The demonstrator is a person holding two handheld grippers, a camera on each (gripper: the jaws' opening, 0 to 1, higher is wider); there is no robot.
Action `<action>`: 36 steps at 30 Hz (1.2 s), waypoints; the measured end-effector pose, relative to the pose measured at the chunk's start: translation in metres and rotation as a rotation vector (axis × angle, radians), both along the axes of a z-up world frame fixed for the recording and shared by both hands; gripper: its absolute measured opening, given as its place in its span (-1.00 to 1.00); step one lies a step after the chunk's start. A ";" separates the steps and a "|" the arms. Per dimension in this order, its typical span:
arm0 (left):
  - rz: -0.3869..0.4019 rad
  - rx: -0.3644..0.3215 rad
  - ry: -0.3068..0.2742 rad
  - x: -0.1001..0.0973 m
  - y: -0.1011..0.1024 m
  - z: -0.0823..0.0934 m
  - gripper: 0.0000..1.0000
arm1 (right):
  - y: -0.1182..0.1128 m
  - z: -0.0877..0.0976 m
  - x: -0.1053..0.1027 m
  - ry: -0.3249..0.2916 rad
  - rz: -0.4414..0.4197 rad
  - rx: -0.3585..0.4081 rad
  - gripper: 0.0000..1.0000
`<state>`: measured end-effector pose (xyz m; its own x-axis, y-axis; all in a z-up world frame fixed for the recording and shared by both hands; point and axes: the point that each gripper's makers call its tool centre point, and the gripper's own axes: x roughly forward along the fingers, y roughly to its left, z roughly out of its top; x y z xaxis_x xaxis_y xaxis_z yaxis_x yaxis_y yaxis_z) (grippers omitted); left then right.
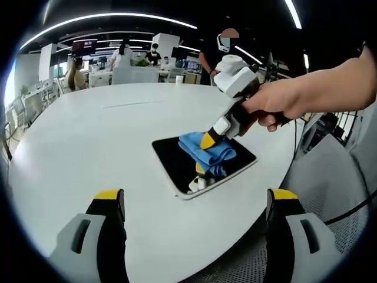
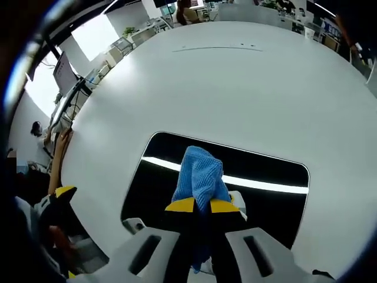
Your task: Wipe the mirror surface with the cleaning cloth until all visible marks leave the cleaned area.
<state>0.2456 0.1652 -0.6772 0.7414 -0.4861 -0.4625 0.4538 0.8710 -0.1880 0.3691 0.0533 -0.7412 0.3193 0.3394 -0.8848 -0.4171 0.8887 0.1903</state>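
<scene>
A rectangular mirror (image 1: 177,159) (image 2: 259,171) with a white rim lies flat on the white table (image 1: 88,141) (image 2: 235,82), its glass dark with a bright light streak. A blue cleaning cloth (image 1: 207,152) (image 2: 200,174) rests bunched on the glass. My right gripper (image 2: 200,206) is shut on the cloth and presses it onto the mirror; in the left gripper view that right gripper (image 1: 206,154), held by a hand (image 1: 277,103), comes down from the right. My left gripper (image 1: 197,203) is open near the table's edge, a short way from the mirror, with nothing between its jaws.
The round white table stretches far beyond the mirror. A mesh chair (image 1: 330,171) stands at the right. Desks, monitors and several people (image 1: 121,56) fill the office behind. A monitor (image 2: 62,73) stands past the table's left side.
</scene>
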 end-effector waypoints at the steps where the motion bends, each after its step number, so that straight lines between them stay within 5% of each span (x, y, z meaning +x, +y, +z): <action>1: 0.000 0.000 0.000 0.000 0.000 0.000 0.98 | -0.003 0.001 -0.001 -0.001 -0.002 -0.003 -0.98; 36: 0.003 0.000 0.009 -0.001 0.000 -0.001 0.97 | -0.099 0.002 0.006 0.029 -0.109 -0.070 -0.98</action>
<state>0.2443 0.1648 -0.6783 0.7388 -0.4835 -0.4695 0.4492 0.8726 -0.1918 0.3754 -0.0453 -0.7390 0.3252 0.2408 -0.9145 -0.3124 0.9401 0.1365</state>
